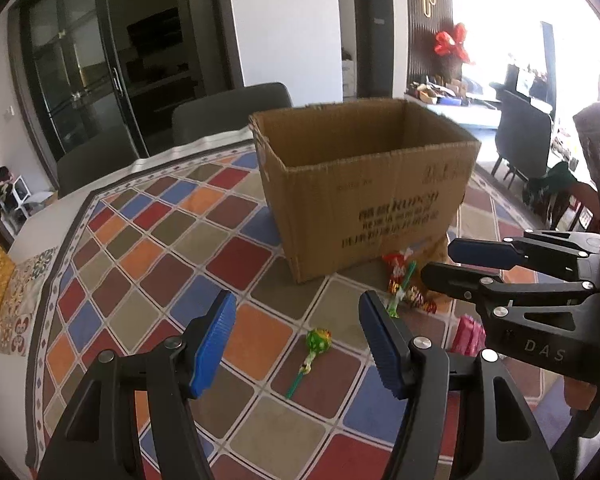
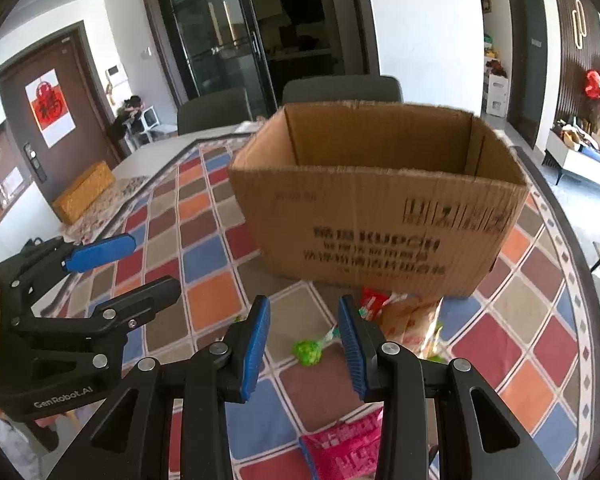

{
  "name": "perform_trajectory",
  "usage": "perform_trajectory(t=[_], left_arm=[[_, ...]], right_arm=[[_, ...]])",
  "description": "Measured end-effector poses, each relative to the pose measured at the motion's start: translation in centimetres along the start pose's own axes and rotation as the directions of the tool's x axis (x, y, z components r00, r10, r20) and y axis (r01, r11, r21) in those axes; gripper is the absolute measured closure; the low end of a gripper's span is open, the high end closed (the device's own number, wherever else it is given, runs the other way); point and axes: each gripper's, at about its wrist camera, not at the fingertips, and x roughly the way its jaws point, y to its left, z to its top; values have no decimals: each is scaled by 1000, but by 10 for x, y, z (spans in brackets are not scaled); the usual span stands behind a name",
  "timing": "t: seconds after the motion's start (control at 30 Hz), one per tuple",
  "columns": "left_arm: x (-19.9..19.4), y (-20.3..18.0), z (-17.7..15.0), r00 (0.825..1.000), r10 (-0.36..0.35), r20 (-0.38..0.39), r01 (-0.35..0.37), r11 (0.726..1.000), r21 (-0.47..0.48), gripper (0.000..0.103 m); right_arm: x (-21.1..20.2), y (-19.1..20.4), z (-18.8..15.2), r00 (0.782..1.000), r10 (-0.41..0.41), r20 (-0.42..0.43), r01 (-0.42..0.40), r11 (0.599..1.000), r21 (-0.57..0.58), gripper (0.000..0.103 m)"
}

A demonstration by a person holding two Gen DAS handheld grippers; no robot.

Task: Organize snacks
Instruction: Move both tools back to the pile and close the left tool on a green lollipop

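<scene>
**Ana:** Snacks lie loose on the checked tablecloth (image 1: 148, 248), nearest first: a pink packet (image 2: 346, 446) just below the right gripper (image 2: 304, 344), then a green lollipop (image 2: 308, 353) showing between its blue pads.

**Ben:** Is that gripper holding anything?

**Ana:** No. Its jaws stand narrowly apart with nothing pressed between them; the lollipop is on the cloth beyond the tips, not in the grip. My guess is that the narrow gap suits a thin stick or a small wrapped head.

**Ben:** And the left one?

**Ana:** The left gripper (image 1: 298, 344) is spread wider and empty too, tilted down toward another green lollipop (image 1: 316, 342), whose stick runs toward the camera. It looks lined up for a pick, though contact has not been made.

**Ben:** Further off?

**Ana:** A red wrapper (image 1: 396, 266) and an orange-brown bag (image 2: 410, 320) sit against the foot of the cardboard box (image 1: 364, 184), which stands upright, top open. I cannot see its floor, so I cannot say whether it holds anything. Probably the snacks are gathered beside it because that is where they are to go.
</scene>
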Motion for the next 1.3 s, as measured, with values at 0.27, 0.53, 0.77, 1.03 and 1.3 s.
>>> perform_trajectory(t=[0.27, 0.53, 0.77, 1.03, 1.3], left_arm=[[15, -4, -18, 999, -30, -40, 32, 999, 42, 40], [34, -6, -30, 994, -72, -80, 77, 995, 64, 40], [55, -4, -37, 988, -107, -114, 115, 991, 67, 40], [76, 0, -42, 983, -126, -136, 135, 989, 61, 42], [94, 3, -42, 977, -146, -157, 155, 987, 45, 46]], right_arm=[[19, 2, -18, 998, 11, -62, -11, 1000, -4, 67], [38, 3, -33, 992, 26, -124, -28, 1000, -8, 67], [60, 4, -39, 985, 35, -171, -38, 999, -12, 67], [82, -1, -44, 976, 33, -215, -34, 999, 1, 67], [95, 0, -40, 974, 30, -227, -30, 1000, 4, 67]])
